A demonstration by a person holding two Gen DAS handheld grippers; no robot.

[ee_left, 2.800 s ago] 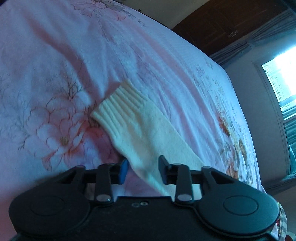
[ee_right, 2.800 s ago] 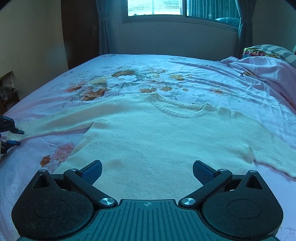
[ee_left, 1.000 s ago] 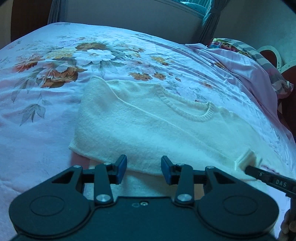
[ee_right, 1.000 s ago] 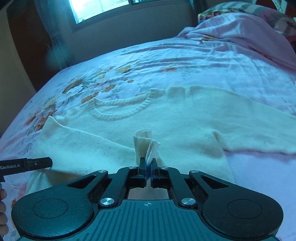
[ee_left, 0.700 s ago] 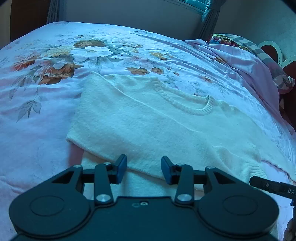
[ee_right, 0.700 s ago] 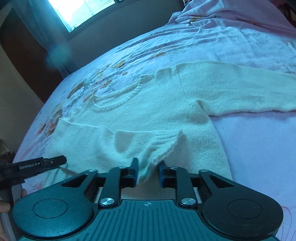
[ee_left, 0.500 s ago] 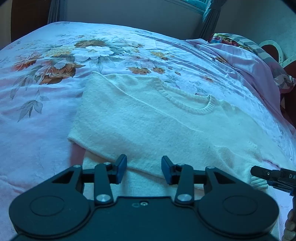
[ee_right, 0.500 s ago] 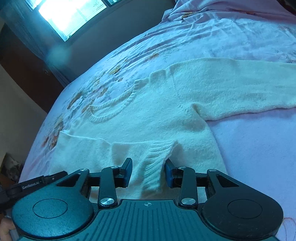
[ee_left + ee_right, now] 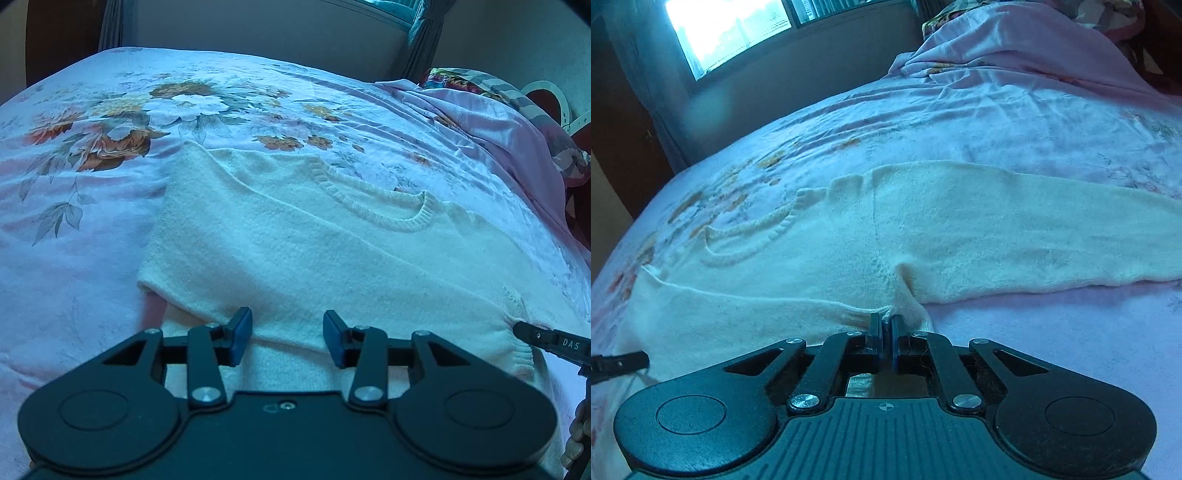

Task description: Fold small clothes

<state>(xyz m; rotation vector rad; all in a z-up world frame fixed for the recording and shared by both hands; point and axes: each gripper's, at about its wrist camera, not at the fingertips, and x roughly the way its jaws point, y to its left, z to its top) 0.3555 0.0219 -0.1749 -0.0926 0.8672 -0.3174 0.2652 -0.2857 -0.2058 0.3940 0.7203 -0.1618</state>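
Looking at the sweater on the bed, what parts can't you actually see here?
- Sweater hem: left wrist view, hidden behind the left tool.
- Unfolded sleeve cuff: right wrist view, cut off by the right edge.
- Fabric pinched by the right tool: its fingers cover it.

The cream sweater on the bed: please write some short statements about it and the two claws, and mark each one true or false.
1. The left claw is open above the sweater. True.
2. The right claw is wide open and holds nothing. False: its jaws are shut on a pinch of the sweater near the ribbed cuff.
3. Both sleeves lie folded across the body. False: the right sleeve still stretches out flat on the bedsheet.
4. The collar lies on the side of the sweater away from the claws. True.
5. The bedsheet is plain white. False: it is pink with printed flowers.
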